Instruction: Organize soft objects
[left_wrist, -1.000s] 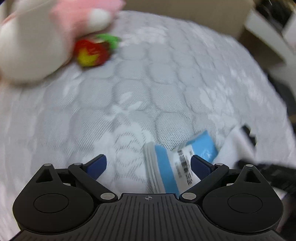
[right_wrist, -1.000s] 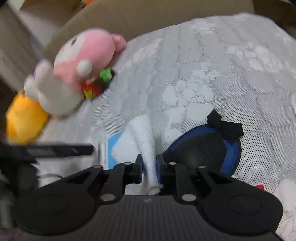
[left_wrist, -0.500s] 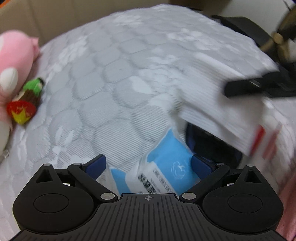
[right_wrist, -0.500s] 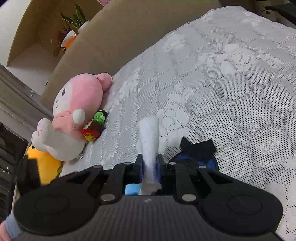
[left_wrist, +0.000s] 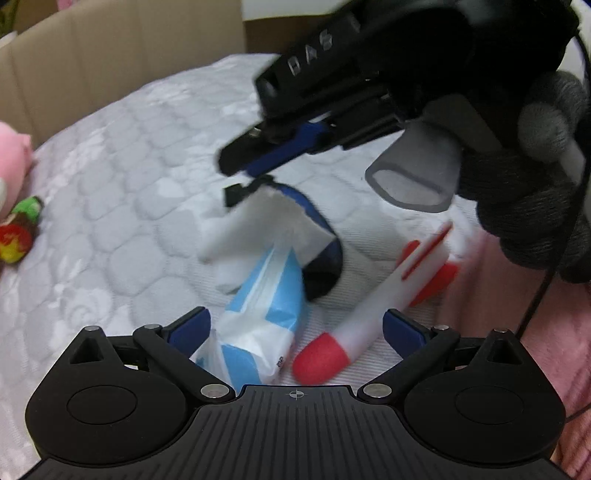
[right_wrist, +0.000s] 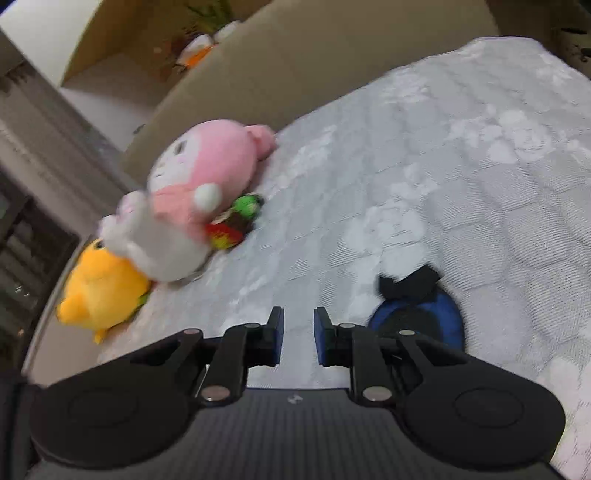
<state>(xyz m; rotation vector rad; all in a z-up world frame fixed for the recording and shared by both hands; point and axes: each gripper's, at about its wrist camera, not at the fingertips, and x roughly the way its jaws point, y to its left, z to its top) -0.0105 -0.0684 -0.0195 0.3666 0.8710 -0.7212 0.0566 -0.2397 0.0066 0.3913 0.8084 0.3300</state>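
Half a second ago the right gripper (right_wrist: 298, 341) pinched a white cloth (left_wrist: 258, 225); now its fingers stand a little apart with nothing between them, and the cloth lies blurred beside the blue pouch (left_wrist: 325, 240), just above the blue and white packet (left_wrist: 264, 314). The left gripper (left_wrist: 295, 332) is wide open and empty, with the packet and a red and white foam rocket (left_wrist: 373, 306) between its fingers. The cloth looks light and limp, so a pinch at a folded edge should hold. Against the headboard (right_wrist: 295, 74) lie two big plush toys, one pink (right_wrist: 192, 206) and one yellow (right_wrist: 103, 288), and one small toy.
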